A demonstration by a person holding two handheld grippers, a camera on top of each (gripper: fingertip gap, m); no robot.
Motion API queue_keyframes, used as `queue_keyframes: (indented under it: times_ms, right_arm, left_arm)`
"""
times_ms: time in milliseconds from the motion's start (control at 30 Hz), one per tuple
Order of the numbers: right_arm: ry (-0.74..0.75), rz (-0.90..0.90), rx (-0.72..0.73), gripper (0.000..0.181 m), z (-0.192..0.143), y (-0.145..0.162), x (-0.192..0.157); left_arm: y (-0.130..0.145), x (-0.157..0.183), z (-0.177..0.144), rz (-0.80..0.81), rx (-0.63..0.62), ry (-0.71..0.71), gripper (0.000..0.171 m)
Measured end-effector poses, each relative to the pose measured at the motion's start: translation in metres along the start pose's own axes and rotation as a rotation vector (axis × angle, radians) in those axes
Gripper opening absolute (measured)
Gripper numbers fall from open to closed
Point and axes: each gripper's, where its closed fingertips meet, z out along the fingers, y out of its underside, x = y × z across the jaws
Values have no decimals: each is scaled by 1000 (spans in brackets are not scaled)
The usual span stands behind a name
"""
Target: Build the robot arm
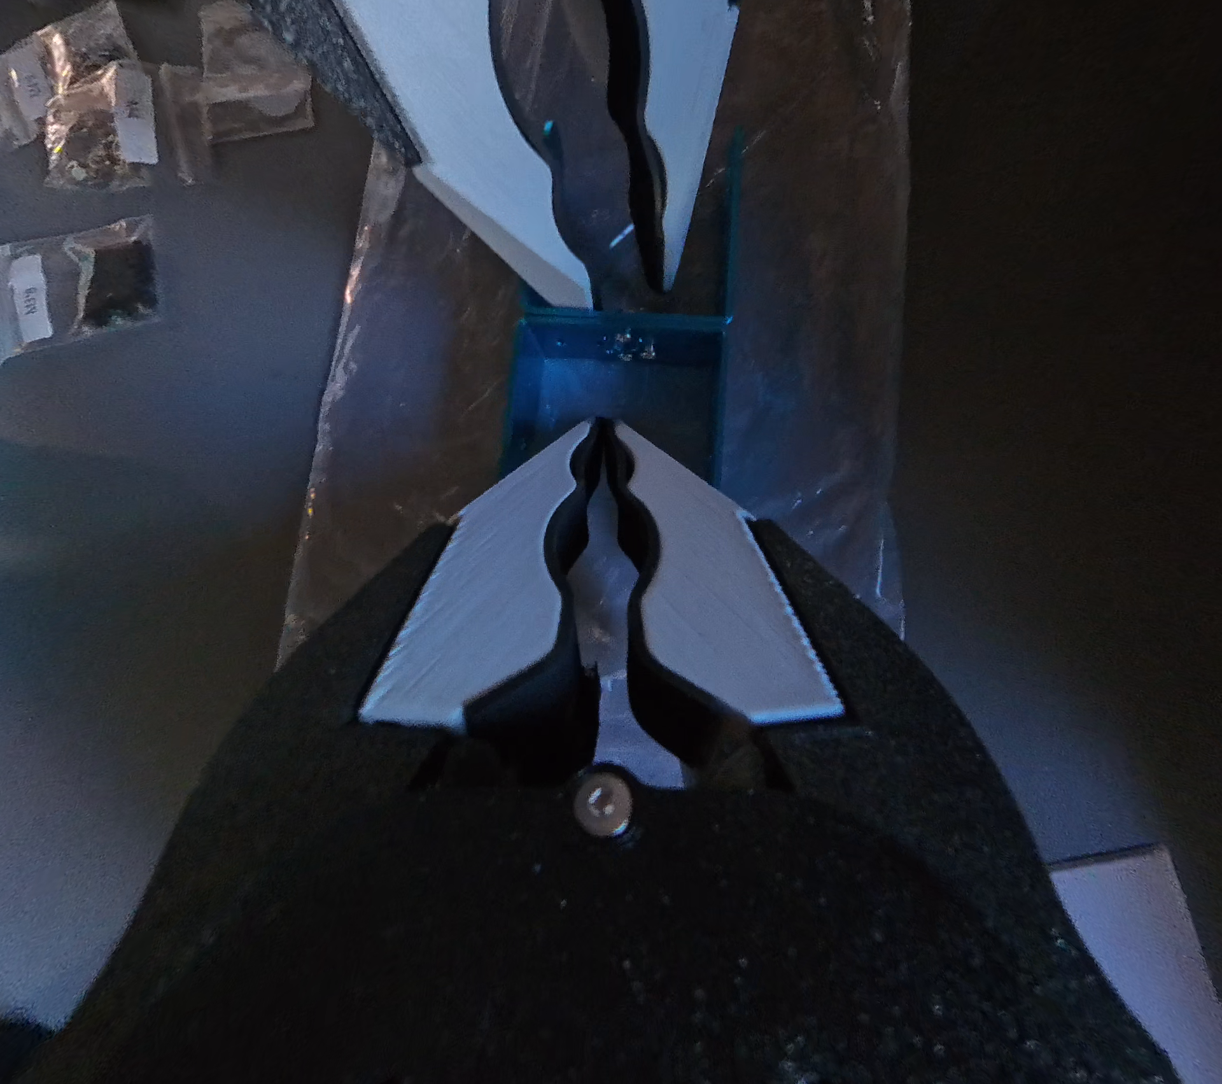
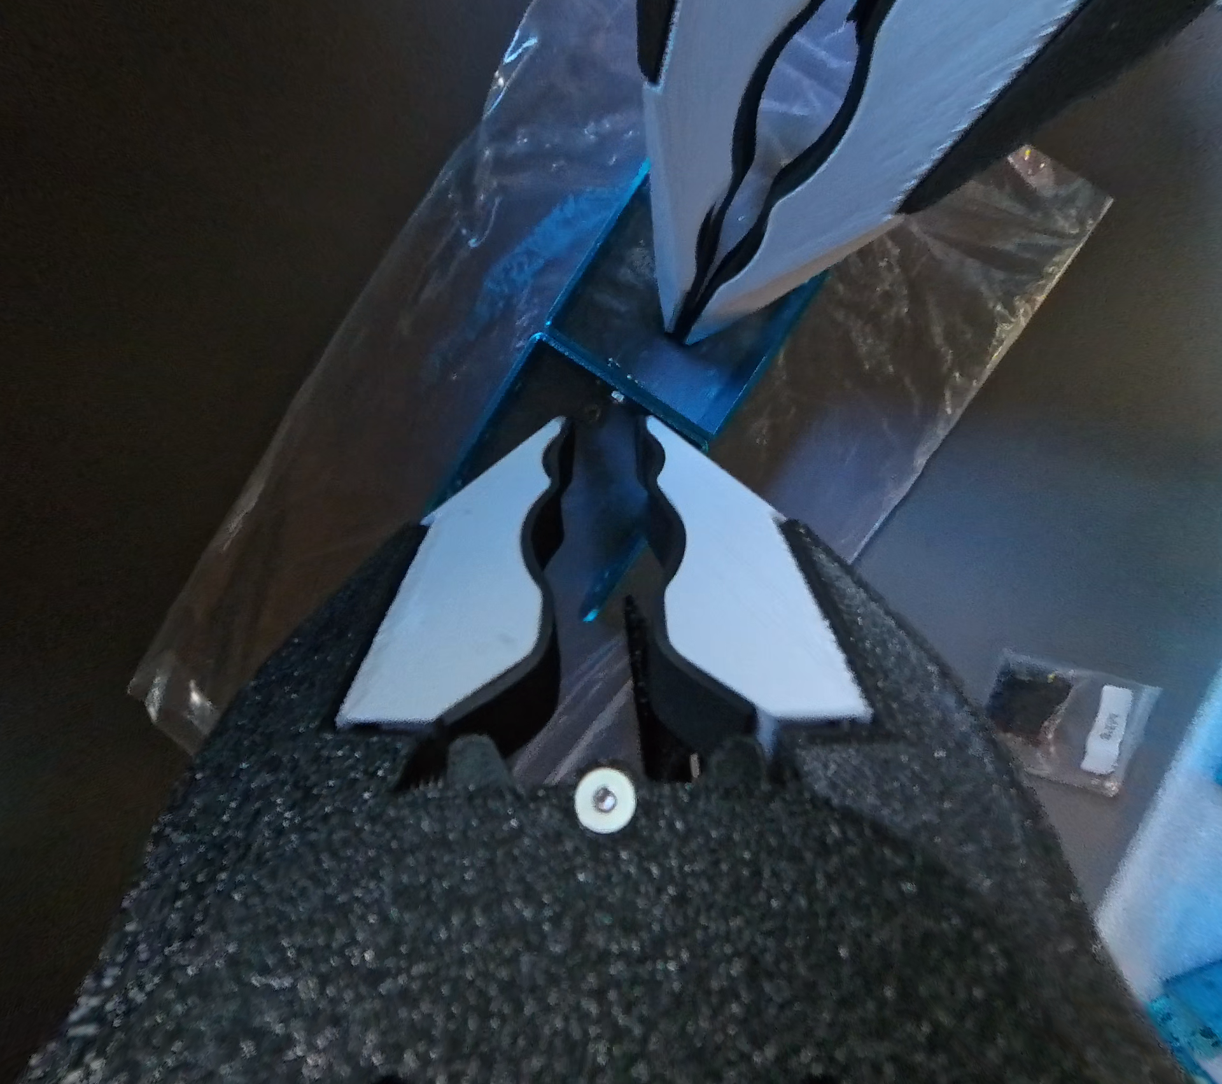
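A clear plastic bag is held up between the left gripper and the right gripper, its film creased and glinting — inside sits a blue metal bracket of H-like section, two thin side plates joined by a cross web. The left gripper's jaws are closed tip to tip on the film at the bracket's near end, while the right gripper's jaws stand slightly apart astride the bracket's other end — whether they actually pinch it cannot be told. The bag's long flat sides extend well past the bracket.
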Motion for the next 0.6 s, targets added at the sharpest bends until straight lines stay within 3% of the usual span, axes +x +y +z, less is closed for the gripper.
queue_keyframes:
  times_ms: [233, 600]
  right_arm:
    - [-29, -19, -3, 24, 7, -6, 4]
    - [-86, -60, -131, 11, 7, 3, -6]
  left_arm:
    - [10, -10, -11, -11, -32, -44, 0]
    - [9, -7, -9, -2, -33, -33, 0]
